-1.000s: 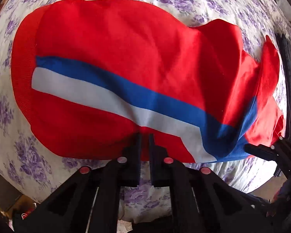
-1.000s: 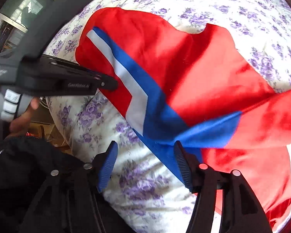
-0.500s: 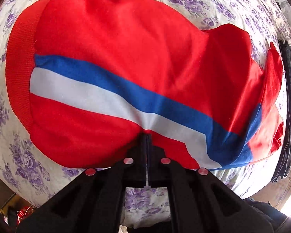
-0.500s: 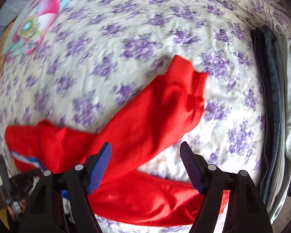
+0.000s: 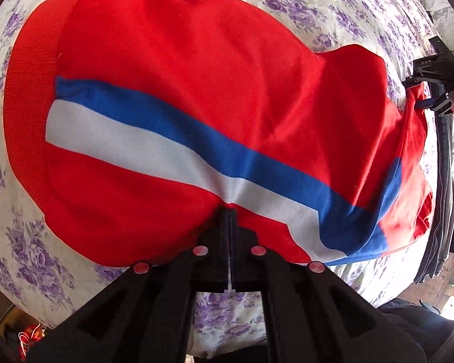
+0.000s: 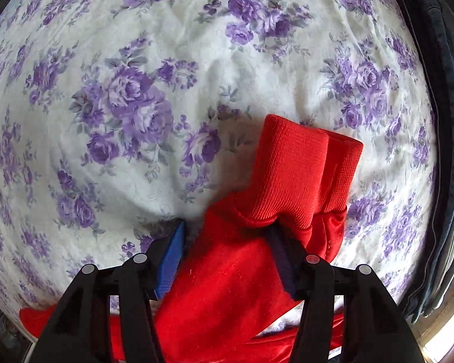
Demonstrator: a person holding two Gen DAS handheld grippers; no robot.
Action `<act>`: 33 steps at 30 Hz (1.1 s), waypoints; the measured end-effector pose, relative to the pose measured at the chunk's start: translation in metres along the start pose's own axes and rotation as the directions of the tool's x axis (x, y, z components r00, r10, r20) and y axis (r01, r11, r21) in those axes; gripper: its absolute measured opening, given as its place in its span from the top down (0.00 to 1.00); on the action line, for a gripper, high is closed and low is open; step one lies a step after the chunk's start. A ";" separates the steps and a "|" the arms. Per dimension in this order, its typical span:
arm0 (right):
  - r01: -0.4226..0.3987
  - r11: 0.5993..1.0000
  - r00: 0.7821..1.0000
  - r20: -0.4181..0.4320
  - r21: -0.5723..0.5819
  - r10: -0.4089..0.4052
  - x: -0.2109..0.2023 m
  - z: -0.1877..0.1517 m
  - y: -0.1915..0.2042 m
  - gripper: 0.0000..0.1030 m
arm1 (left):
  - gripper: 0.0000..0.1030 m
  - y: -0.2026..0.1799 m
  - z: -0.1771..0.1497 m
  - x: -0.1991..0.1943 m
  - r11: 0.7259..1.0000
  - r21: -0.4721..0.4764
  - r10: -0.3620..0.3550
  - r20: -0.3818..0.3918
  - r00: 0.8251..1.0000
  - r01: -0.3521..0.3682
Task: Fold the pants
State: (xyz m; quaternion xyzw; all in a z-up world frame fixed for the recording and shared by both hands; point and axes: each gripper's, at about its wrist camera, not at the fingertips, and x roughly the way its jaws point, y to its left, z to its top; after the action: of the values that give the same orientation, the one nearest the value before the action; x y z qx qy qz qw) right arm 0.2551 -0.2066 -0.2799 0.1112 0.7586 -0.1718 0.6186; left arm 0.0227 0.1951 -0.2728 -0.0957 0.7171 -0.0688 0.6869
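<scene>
floral bedsheet [image 6: 196, 45], dark folded clothes [image 6: 448, 90].

One pair of red pants [image 5: 172, 60] with one blue stripe and one white stripe; two ribbed cuffs [image 6: 299, 175]; two tools, left tool [image 5: 228, 211] and right tool [image 6: 227, 242]; one floral bed [image 6: 136, 60]; one stack of dark folded garments [image 6: 448, 121].

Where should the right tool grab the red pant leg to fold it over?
Just behind the ribbed ankle cuffs, where the right tool already straddles the red velvety pant leg. Come from above along the leg: both cuffs lie stacked there, so one pinch probably gathers both layers.
</scene>
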 end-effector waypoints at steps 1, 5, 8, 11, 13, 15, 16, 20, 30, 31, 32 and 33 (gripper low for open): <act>-0.009 1.000 1.000 0.012 -0.024 0.009 -0.001 -0.002 0.001 0.51 | 0.98 0.000 0.002 0.000 1.000 0.000 0.000 -0.005 1.000 0.000; -0.110 0.993 0.992 0.049 -0.051 0.112 -0.018 -0.019 -0.022 0.94 | 0.99 0.006 0.015 0.003 1.000 0.000 0.008 -0.023 1.000 -0.007; -0.179 0.981 0.976 0.109 -0.069 0.186 -0.038 -0.042 -0.048 0.94 | 0.98 0.005 0.022 0.000 1.000 0.003 0.016 -0.032 0.999 -0.016; -0.241 0.967 0.950 0.182 -0.087 0.253 -0.063 -0.078 -0.080 0.94 | 0.98 0.005 0.030 -0.003 1.000 0.009 0.023 -0.032 0.999 -0.022; -0.290 0.952 0.925 0.228 -0.095 0.304 -0.078 -0.109 -0.107 0.94 | 0.98 0.003 0.030 -0.001 0.999 0.016 0.029 -0.029 0.999 -0.029; -0.337 0.937 0.898 0.269 -0.090 0.349 -0.085 -0.135 -0.137 0.95 | 0.98 -0.004 0.028 -0.002 0.999 0.020 0.031 -0.024 0.999 -0.031; -0.361 0.929 0.884 0.286 -0.081 0.369 -0.088 -0.145 -0.153 0.95 | 0.98 -0.004 0.029 -0.003 0.999 0.022 0.029 -0.022 0.999 -0.028; -0.457 0.889 0.844 0.313 -0.007 0.436 -0.069 -0.200 -0.215 0.95 | 0.98 -0.003 0.029 -0.007 0.999 0.048 0.013 -0.015 1.000 -0.012; -0.586 0.777 0.804 0.286 0.230 0.522 0.082 -0.255 -0.262 0.96 | 0.98 -0.011 0.030 -0.013 0.993 0.112 0.032 -0.009 0.999 -0.031; -0.593 0.773 0.798 0.291 0.223 0.528 0.081 -0.256 -0.262 0.96 | 0.98 -0.016 0.031 -0.014 0.992 0.116 0.041 -0.014 0.999 -0.039; -0.594 0.777 0.796 0.289 0.208 0.532 0.080 -0.256 -0.262 0.96 | 0.99 -0.020 0.033 -0.016 0.991 0.121 0.052 -0.017 0.999 -0.049; -0.598 0.778 0.793 0.285 0.193 0.539 0.079 -0.256 -0.262 0.96 | 0.99 -0.024 0.035 -0.018 0.990 0.129 0.067 -0.018 0.998 -0.064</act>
State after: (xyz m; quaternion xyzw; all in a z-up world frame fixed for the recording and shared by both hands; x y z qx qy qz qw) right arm -0.0914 -0.3479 -0.2795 0.4012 0.5865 -0.0898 0.6978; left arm 0.0591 0.1776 -0.2511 -0.0270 0.7217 -0.0934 0.6854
